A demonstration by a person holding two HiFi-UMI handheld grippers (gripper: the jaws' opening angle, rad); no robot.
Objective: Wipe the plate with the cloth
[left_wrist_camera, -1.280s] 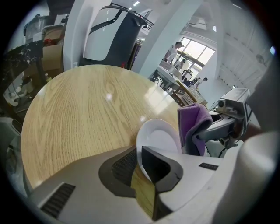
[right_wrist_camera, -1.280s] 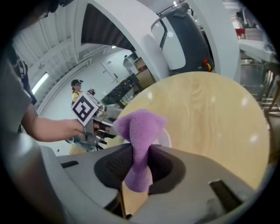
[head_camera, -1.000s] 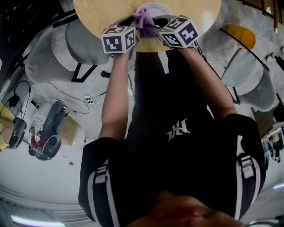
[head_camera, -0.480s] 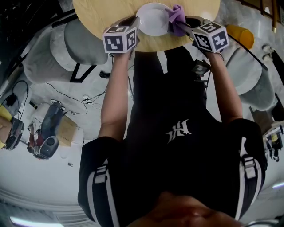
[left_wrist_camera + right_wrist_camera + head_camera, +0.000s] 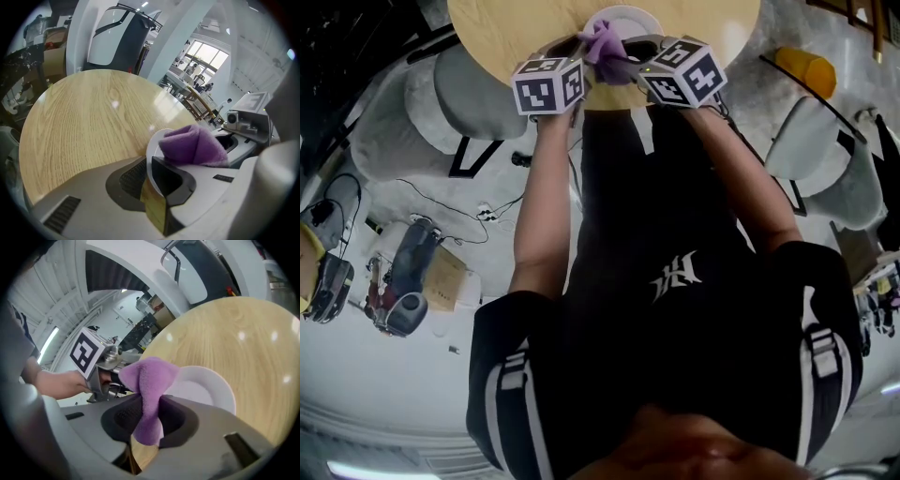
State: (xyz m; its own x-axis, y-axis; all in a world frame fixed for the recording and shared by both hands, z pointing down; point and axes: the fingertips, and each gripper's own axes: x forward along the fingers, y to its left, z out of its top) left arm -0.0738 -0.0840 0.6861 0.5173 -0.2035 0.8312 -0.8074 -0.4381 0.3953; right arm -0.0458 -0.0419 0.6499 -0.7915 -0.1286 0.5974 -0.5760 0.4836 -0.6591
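A white plate [image 5: 639,16] lies near the front edge of the round wooden table [image 5: 502,28]. My left gripper [image 5: 150,174] is shut on the plate's near rim [image 5: 151,146] and holds it still. My right gripper [image 5: 149,417] is shut on a bunched purple cloth [image 5: 146,380], which rests on the left part of the plate [image 5: 208,390]. In the head view the cloth [image 5: 605,42] sits between the two marker cubes, left gripper [image 5: 578,52] beside it and right gripper [image 5: 635,53] just to its right. The plate's near part is hidden by the cloth and jaws.
Grey chairs stand at the table's left [image 5: 469,94] and right [image 5: 825,159]. A yellow object [image 5: 802,66] lies on the floor at the right. Bags and cables [image 5: 403,281] lie on the floor at the left. The person's body fills the lower middle.
The right gripper carried the cloth across the plate to its right side half a second ago and has come back to the left side. The left gripper stayed put on the rim.
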